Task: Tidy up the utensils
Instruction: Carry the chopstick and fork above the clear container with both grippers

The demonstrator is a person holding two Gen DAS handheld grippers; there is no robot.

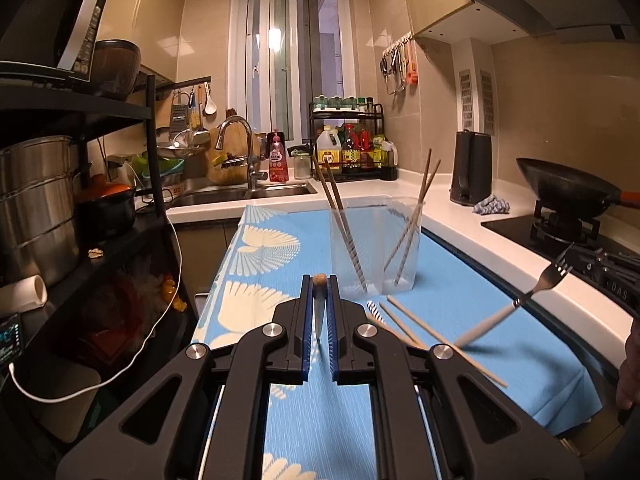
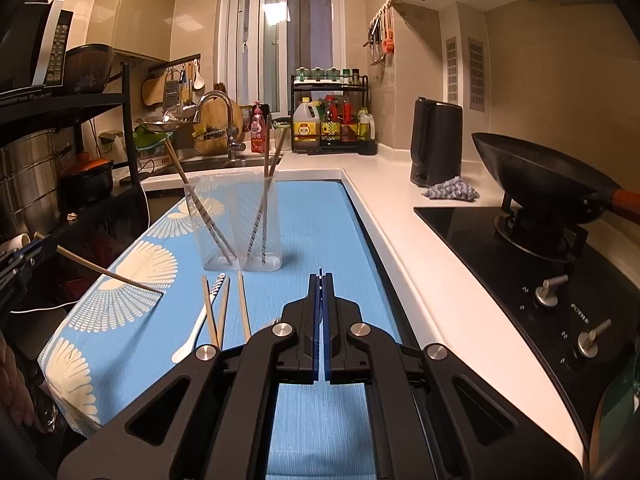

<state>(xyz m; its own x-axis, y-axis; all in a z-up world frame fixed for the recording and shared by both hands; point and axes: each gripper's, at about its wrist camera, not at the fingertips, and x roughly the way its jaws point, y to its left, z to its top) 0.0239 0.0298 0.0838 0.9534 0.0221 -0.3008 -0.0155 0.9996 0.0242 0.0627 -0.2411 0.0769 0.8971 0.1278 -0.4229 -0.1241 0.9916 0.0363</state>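
- Overhead, a warm-lit kitchen: window at the back, sink (image 1: 256, 192) and faucet (image 1: 240, 140) on the left, condiment rack (image 1: 352, 144) beside them.
- A blue patterned cloth (image 1: 280, 248) covers the work surface; a white counter (image 2: 392, 216) runs along its right edge, carrying a black kettle (image 2: 436, 140) and a wok (image 2: 544, 176) on the stove.
- A clear divided holder (image 1: 374, 244) stands upright on the cloth with chopsticks leaning in both compartments.
- Loose chopsticks (image 2: 242, 304) and a white spoon (image 2: 200, 324) lie just in front of it.
- The left gripper (image 1: 320, 280) is clamped on one chopstick (image 2: 108, 274).
- The right gripper (image 2: 320, 276) is closed on a thin edge; the left view shows a fork (image 1: 532, 292) held up, blurred.
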